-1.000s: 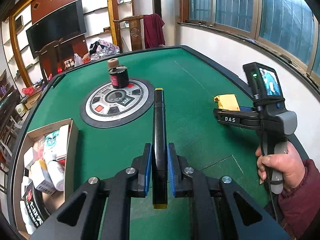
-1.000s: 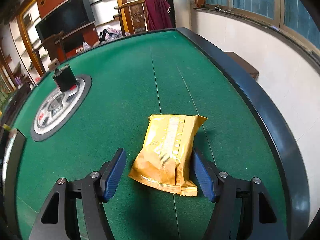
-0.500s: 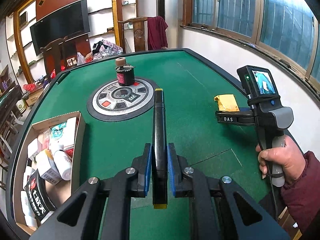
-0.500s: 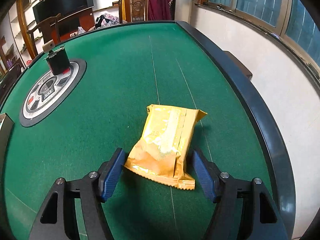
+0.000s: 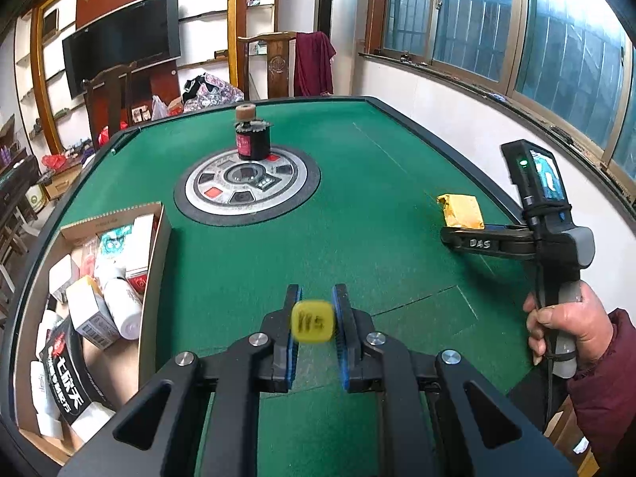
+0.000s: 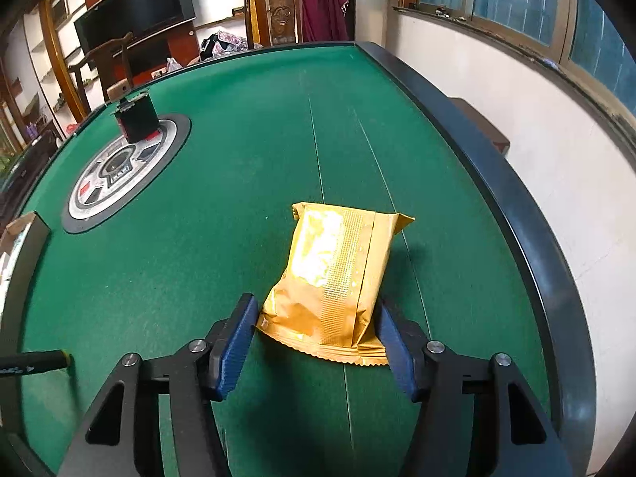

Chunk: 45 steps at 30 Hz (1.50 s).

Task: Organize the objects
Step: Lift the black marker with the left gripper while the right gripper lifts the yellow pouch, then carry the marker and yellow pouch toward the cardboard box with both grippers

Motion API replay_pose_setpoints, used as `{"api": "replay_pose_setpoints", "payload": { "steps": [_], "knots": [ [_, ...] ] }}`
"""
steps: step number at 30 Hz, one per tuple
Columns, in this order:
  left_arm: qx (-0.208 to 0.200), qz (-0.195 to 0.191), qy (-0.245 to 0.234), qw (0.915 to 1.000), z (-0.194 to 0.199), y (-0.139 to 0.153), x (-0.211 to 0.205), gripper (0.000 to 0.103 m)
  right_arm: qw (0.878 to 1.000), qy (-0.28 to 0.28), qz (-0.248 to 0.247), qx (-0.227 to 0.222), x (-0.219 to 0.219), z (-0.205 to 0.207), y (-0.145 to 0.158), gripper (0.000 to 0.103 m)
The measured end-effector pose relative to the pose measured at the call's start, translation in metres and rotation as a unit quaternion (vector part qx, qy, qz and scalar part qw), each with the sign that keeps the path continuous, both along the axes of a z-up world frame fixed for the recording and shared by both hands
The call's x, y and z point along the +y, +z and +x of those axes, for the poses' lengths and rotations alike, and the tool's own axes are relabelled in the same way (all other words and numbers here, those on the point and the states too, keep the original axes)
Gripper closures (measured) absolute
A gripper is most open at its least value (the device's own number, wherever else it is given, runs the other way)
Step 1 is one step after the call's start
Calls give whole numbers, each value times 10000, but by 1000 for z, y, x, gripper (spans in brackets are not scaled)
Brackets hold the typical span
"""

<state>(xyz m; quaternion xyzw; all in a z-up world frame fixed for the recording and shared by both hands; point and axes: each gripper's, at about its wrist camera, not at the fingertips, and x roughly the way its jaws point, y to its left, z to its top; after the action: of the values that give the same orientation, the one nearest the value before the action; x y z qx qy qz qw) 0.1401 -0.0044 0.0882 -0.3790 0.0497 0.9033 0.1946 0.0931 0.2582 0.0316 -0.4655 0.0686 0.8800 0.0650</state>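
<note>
My left gripper is shut on a long black box with yellow ends; I see only its yellow end, blurred, pointing at the camera. Its other end shows in the right wrist view at the left edge. My right gripper is open, its blue pads on both sides of a gold foil packet lying on the green table; the near end of the packet sits between the pads. The packet and the right gripper also show in the left wrist view.
A cardboard box with several packets and bottles stands at the table's left. A round control panel sits in the table's middle, with a black jar on it. The table's black rim runs along the right.
The black box in my left gripper has swung from lying forward along the fingers to end-on toward the camera. My right gripper has moved forward around the gold packet.
</note>
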Motion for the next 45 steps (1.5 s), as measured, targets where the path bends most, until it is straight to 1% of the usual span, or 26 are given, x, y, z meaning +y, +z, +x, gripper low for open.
{"api": "replay_pose_setpoints", "payload": {
  "steps": [1, 2, 3, 4, 7, 10, 12, 17, 19, 21, 22, 23, 25, 28, 31, 36, 38, 41, 43, 45],
  "knots": [
    [-104, 23, -4, 9999, -2, -6, -4, 78, 10000, 0, -40, -8, 1, 1, 0, 38],
    [-221, 54, -18, 9997, -4, -12, -7, 63, 10000, -3, -81, -13, 1, 2, 1, 38],
    [-334, 88, -14, 9994, -5, -18, -10, 57, 9999, -2, -121, -10, 2, 4, 1, 38],
    [-450, 94, 23, 9989, -7, -26, -13, 54, 9999, 4, -152, 1, 2, 5, 1, 38],
    [-788, 63, 116, 9968, -15, -49, -14, 54, 9999, 33, -120, 34, -1, 7, 0, 36],
    [-948, 9, 98, 9954, -18, -63, -8, 54, 10000, 62, -46, 39, -3, 8, -1, 36],
    [-935, -132, 45, 9955, -14, -67, 0, 53, 9999, 73, -72, 47, -2, 8, -1, 36],
    [-683, -742, -140, 9948, 4, -71, 12, 51, 9999, 148, -42, 20, -3, 8, -2, 35],
    [-667, -808, -214, 9943, 11, -70, 11, 50, 9998, 188, -12, -4, -4, 8, -2, 35],
    [-760, -681, -293, 9943, 17, -70, 5, 57, 9998, 223, -3, -15, -4, 8, -2, 35],
    [-735, -688, -323, 9944, 20, -69, 2, 69, 9997, 231, -5, -16, -4, 8, -2, 35],
    [-719, -692, -358, 9944, 23, -69, 1, 85, 9997, 238, -8, -15, -4, 8, -2, 35],
    [-764, -569, -385, 9947, 26, -68, -5, 85, 9997, 237, -4, -10, -4, 9, -2, 36],
    [-845, -247, -306, 9956, 23, -68, -14, 85, 9998, 208, -77, 20, -3, 12, -1, 37],
    [-860, -70, -235, 9960, 21, -66, -18, 86, 9997, 197, -165, 51, -3, 17, 1, 38],
    [-690, 100, -163, 9974, 20, -53, -22, 87, 9994, 245, -234, 92, -5, 24, 6, 40],
    [-687, 166, -197, 9973, 20, -48, -23, 89, 9991, 287, -307, 107, -7, 27, 8, 43],
    [-639, 213, -236, 9974, 23, -42, -21, 89, 9987, 380, -325, 112, -12, 31, 11, 44],
    [-593, 230, -288, 9976, 26, -38, -19, 89, 9980, 454, -424, 99, -16, 35, 12, 44],
    [-509, 228, -362, 9978, 31, -32, -16, 89, 9967, 560, -585, 42, -17, 38, 13, 41]
  ]
}}
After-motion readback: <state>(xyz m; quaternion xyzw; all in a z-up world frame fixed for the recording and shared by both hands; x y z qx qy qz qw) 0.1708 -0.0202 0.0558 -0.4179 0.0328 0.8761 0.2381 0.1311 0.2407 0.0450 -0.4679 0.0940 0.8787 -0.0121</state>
